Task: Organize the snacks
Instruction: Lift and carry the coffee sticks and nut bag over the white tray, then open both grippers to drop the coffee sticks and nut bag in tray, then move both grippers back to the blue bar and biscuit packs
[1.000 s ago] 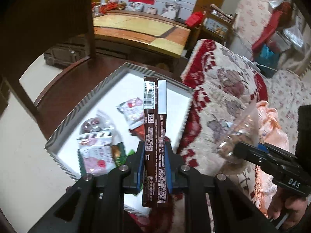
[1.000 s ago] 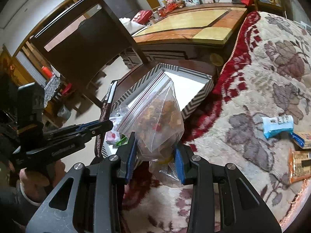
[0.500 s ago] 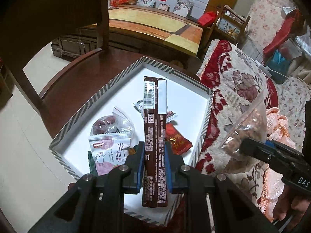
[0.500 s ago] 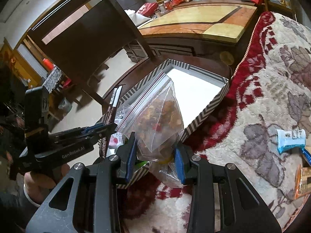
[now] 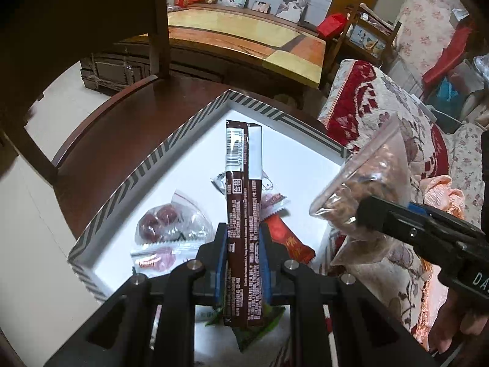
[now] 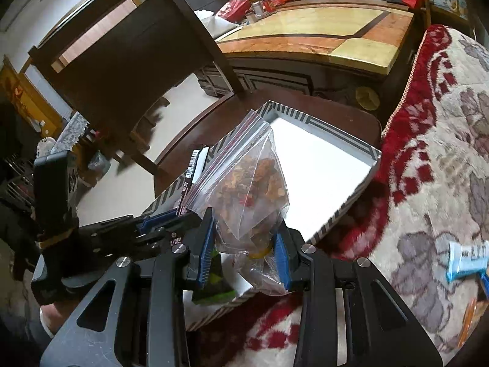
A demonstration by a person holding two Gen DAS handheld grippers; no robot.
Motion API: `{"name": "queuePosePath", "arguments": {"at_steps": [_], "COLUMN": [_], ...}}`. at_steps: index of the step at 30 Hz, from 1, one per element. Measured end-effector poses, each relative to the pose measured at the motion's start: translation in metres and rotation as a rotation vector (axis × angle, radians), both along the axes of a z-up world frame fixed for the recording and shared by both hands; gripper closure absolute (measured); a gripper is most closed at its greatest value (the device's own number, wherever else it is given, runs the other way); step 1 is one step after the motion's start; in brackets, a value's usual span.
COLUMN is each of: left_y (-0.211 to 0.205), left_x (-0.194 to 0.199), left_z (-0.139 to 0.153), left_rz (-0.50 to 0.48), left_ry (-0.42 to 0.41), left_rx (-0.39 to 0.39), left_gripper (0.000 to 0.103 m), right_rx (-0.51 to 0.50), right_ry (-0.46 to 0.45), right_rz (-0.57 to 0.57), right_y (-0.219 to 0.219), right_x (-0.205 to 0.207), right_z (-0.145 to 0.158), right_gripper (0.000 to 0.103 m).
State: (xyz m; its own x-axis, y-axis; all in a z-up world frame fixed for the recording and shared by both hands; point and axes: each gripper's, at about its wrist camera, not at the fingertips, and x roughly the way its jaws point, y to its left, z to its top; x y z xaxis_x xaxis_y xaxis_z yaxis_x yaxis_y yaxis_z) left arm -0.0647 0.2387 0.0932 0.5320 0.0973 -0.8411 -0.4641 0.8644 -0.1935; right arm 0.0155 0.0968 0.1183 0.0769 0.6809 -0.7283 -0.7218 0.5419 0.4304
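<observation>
While both snacks hang above the striped box (image 5: 171, 140), each is clamped in its own hand-held gripper. The left hand-held gripper (image 5: 243, 238) is closed on a brown wrapped bar (image 5: 243, 202) that stands upright at 12 o'clock from the pads. The right hand-held gripper (image 6: 244, 244) is pinched shut on the lower part of a clear zip bag of dried snacks (image 6: 247, 183). Compared with a second ago, both have travelled from over the floral blanket (image 6: 428, 168) toward the box, and the bag now overlaps the box's edge. Inside the box lie about five packets: a clear pouch of red candies (image 5: 165, 217), a pink packet (image 5: 159, 255), a white wrapper (image 5: 269, 189), a red packet (image 5: 287, 238) and a green one (image 5: 256, 324). One dark wooden chair (image 6: 128, 61) stands at 10 o'clock. On the blanket at 3 o'clock, one blue tube (image 6: 467, 257).
</observation>
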Motion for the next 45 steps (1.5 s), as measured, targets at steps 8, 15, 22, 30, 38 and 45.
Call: {"name": "queuePosePath", "arguments": {"at_steps": [8,15,22,30,38,45], "left_y": [0.014,0.017,0.020,0.020,0.011,0.000], "left_x": [0.013,0.025,0.033,0.037,0.031,0.018], "left_z": [-0.015,-0.027,-0.037,-0.041,-0.031,-0.015], "left_rz": [0.020,0.019,0.028,0.047,0.058,0.072], "left_ry": [0.031,0.055,0.084,0.106,0.083,0.057], "left_rx": [-0.017,-0.019,-0.013,0.002,0.047,0.071], "left_gripper": [0.082,0.082,0.082,0.076,0.036,0.028], "right_rx": [-0.022,-0.032,-0.004,-0.059,-0.037,-0.040], "right_ry": [0.070,0.102,0.178,0.145,0.069,0.023], "right_rz": [-0.026,-0.063,-0.110,-0.093,-0.080,-0.084], "right_y": [0.020,0.028,0.032,0.043,0.028,0.009], "right_x": [0.024,0.041,0.064,0.066,0.055,0.032], "right_z": [-0.029,-0.046,-0.064,-0.072,-0.050,-0.037], "right_gripper": [0.069,0.069,0.069,0.052,0.052,0.052]}}
